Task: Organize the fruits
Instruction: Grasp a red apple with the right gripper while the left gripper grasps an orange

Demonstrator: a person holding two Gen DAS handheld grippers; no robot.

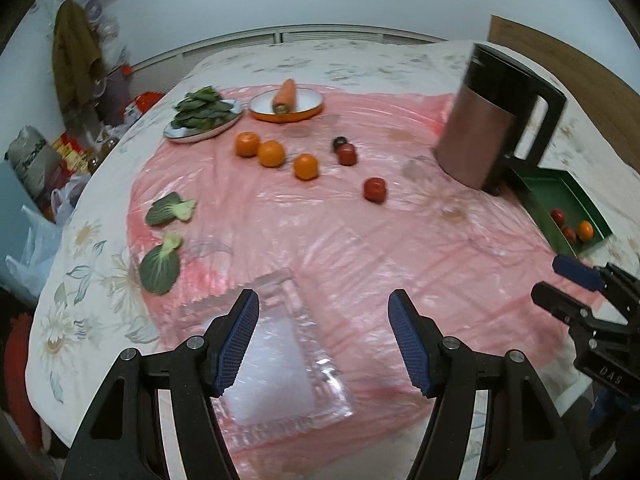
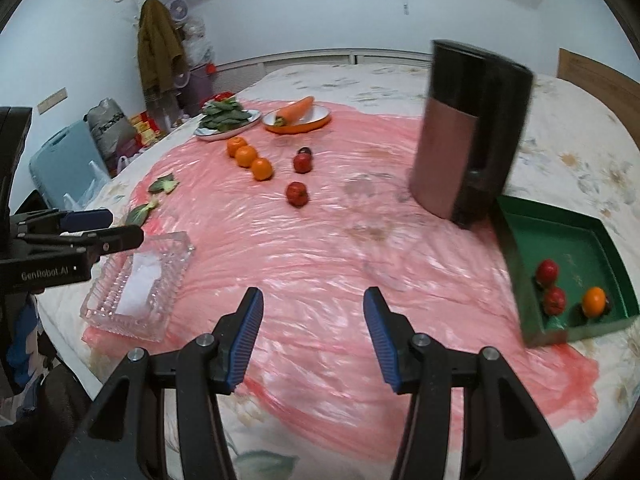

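Note:
Three oranges (image 1: 272, 153) (image 2: 246, 156) lie in a row on the pink plastic sheet, with red fruits (image 1: 375, 189) (image 2: 297, 194) and a dark one (image 1: 339, 143) beside them. A green tray (image 2: 520, 280) (image 1: 538, 208) at the right holds two red fruits (image 2: 547, 273) and one orange (image 2: 593, 301). My left gripper (image 1: 323, 340) is open and empty, just above a clear glass tray (image 1: 288, 364) (image 2: 136, 284). My right gripper (image 2: 314, 338) is open and empty over the bare sheet, left of the green tray.
A tall copper and black kettle (image 1: 488, 120) (image 2: 468, 132) stands behind the green tray. At the back are a plate of greens (image 1: 204, 114) and an orange dish with a carrot (image 1: 286, 100). Two loose leaves (image 1: 162, 260) lie at the left. Clutter stands beyond the left edge.

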